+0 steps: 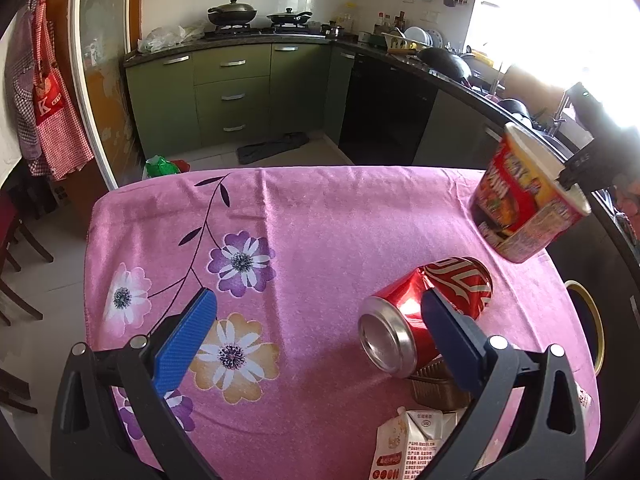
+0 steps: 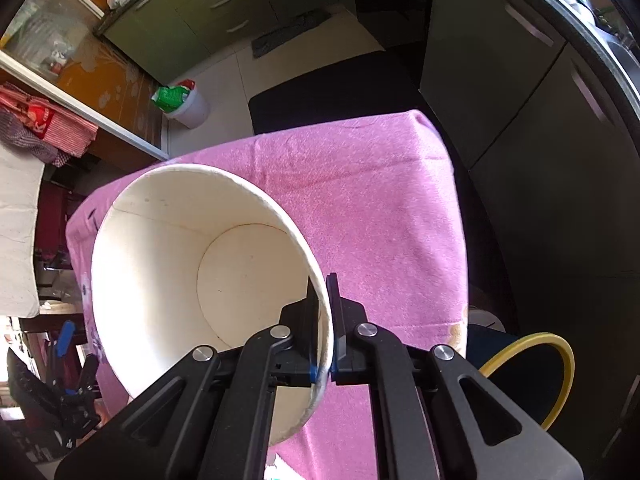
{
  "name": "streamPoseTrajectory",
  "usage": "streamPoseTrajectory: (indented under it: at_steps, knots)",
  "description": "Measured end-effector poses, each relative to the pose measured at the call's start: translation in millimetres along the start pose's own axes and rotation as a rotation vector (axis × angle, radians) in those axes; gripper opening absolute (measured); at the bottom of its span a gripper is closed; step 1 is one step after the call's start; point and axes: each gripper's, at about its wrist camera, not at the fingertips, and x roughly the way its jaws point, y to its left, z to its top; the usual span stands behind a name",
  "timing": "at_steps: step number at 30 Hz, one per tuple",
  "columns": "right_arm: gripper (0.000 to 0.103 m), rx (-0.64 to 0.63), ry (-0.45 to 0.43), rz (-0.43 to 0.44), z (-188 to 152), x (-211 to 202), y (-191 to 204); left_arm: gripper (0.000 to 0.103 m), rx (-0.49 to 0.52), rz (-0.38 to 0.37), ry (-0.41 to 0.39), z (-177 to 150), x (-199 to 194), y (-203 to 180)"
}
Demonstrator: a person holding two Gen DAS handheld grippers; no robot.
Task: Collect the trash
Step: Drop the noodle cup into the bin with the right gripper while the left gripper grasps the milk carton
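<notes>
My right gripper (image 2: 322, 308) is shut on the rim of an empty noodle cup (image 2: 192, 280), white inside, and holds it tilted above the pink cloth. In the left wrist view the same cup (image 1: 524, 204) shows red and printed, in the air at the right, held by the right gripper (image 1: 568, 178). My left gripper (image 1: 320, 312) is open just above the table. Its right finger (image 1: 448, 332) lies over a dented red soda can (image 1: 420, 312) on its side. Its left finger (image 1: 188, 340) is far to the left.
The table wears a pink flowered cloth (image 1: 300, 240). A milk carton (image 1: 404, 440) and a brown foil tray (image 1: 436, 384) lie near the front. A dark bin with a yellow rim (image 2: 536, 372) stands beside the table. A white bin with a green bag (image 2: 188, 104) stands on the kitchen floor.
</notes>
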Motion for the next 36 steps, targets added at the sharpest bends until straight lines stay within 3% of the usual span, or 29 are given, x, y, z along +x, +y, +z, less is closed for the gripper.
streamPoseTrajectory:
  at_steps: [5, 8, 11, 16, 21, 26, 30, 36]
  knots:
    - [0.005, 0.122, -0.139, -0.006, -44, -88, -83, 0.097, 0.031, -0.022, -0.003, -2, -5, -10]
    - [0.005, 0.241, -0.171, -0.045, -86, -109, -149, 0.097, 0.053, -0.033, -0.012, -2, -10, -17]
    - [0.005, 0.366, -0.156, -0.068, -133, -96, -215, 0.097, 0.069, -0.044, -0.02, -3, -15, -24]
    - [0.005, 0.53, -0.076, -0.063, -179, -26, -294, 0.097, 0.086, -0.054, -0.026, -4, -21, -34]
    - [0.005, 0.587, -0.012, -0.071, -201, 40, -329, 0.097, 0.107, -0.051, -0.028, -3, -27, -44]
    - [0.008, 0.592, 0.029, -0.086, -201, 79, -347, 0.097, 0.128, -0.048, -0.018, -3, -34, -50]
    - [0.026, 0.561, 0.058, -0.112, -201, 92, -346, 0.097, 0.152, -0.042, -0.007, -2, -35, -55]
    - [0.033, 0.499, 0.005, -0.112, -215, 71, -335, 0.097, 0.142, -0.071, 0.059, -1, -25, -60]
